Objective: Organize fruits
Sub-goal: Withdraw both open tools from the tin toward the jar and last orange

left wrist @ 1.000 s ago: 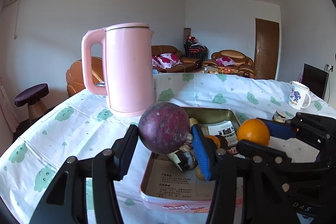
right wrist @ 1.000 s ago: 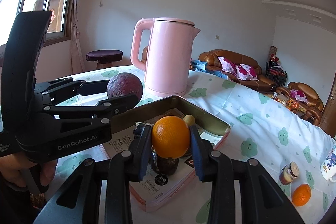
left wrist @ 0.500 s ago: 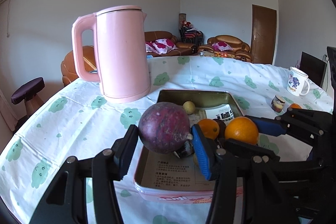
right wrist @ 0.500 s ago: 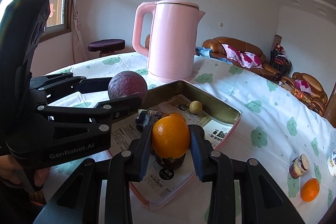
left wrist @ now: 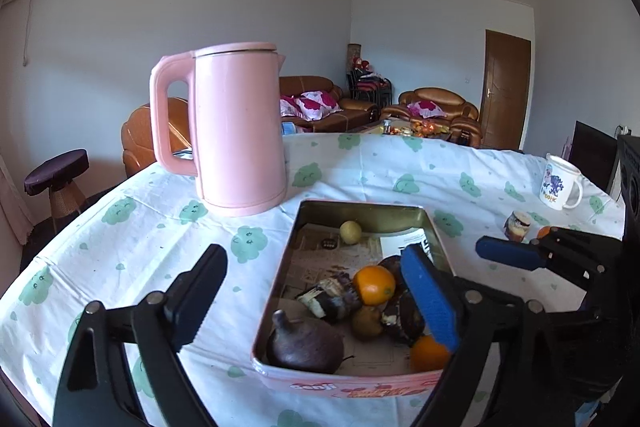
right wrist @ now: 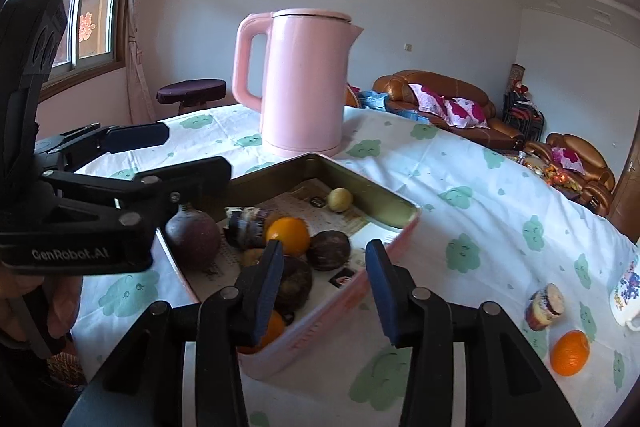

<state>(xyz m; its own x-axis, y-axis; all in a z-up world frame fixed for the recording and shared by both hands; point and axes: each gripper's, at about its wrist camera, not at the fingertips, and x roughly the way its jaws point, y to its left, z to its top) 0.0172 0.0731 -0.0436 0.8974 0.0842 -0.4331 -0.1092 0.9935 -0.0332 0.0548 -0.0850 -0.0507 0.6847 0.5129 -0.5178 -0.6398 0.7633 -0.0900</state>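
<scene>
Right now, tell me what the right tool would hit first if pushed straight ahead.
Probably the tin tray's pink near wall; the open right tool straddles its corner, with a dark fruit just inside. Depth is unclear.

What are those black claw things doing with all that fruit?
A person is sorting fruit into a tin tray. Both grippers, left gripper and right gripper, are open and empty above it. A dark purple fruit and oranges lie in the tray. One orange sits on the tablecloth, not yet collected.

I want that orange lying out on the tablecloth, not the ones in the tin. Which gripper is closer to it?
Right. The right gripper hangs open by the tin's near corner, on the loose orange's side. The left gripper is open over the tin's far side.
</scene>
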